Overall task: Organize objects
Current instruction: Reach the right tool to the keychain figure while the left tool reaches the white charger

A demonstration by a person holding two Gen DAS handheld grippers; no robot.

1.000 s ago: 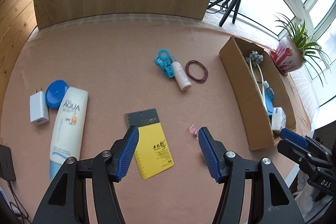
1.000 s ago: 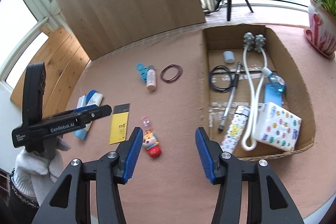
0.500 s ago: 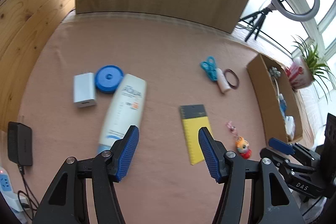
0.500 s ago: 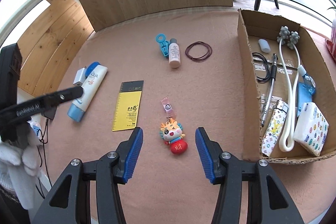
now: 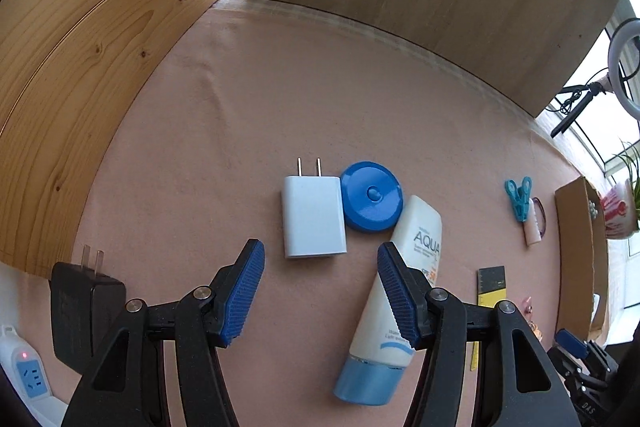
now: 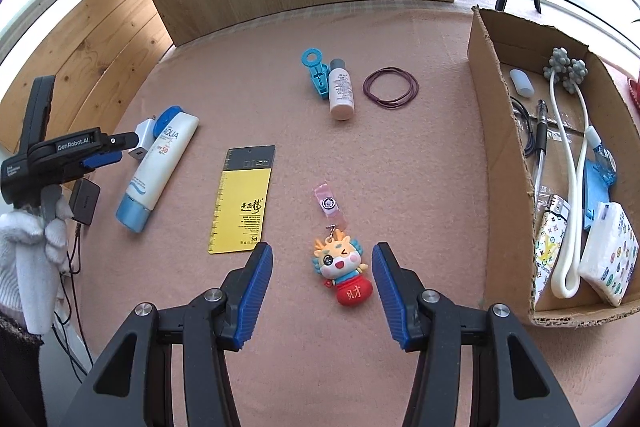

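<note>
Blue-padded left gripper (image 5: 320, 293) is hovering over the pink cloth (image 5: 280, 99), jaws spread wide and holding nothing, aimed at the white USB charger (image 5: 313, 217) lying flat just ahead with its prongs pointing away. From the right wrist view a white-gloved hand (image 6: 28, 239) is gripping that tool's handle at the left edge. Right gripper (image 6: 322, 289) is also standing wide and empty, low over the dragon keychain (image 6: 342, 267), which is lying between its fingers without touching them.

Charger is sitting just beside a blue round tape measure (image 5: 371, 202), which is touching the white AQUA sunscreen tube (image 5: 394, 303); the tube is lying slanted with its blue cap toward the camera, its middle partly hidden behind the left tool's right finger. Yellow ruler card (image 6: 244, 199) is lying flat between tube and keychain. Teal clip (image 6: 316, 73), small bottle (image 6: 341, 93) and hair ties (image 6: 391, 87) are sitting farther back. Cardboard box (image 6: 504, 163) on the right is holding a pen, a white cord, a tissue pack and other bits; its far side is cut off by the frame. Black adapter (image 5: 84, 311) at the left edge is part hidden behind the left tool's arm.
</note>
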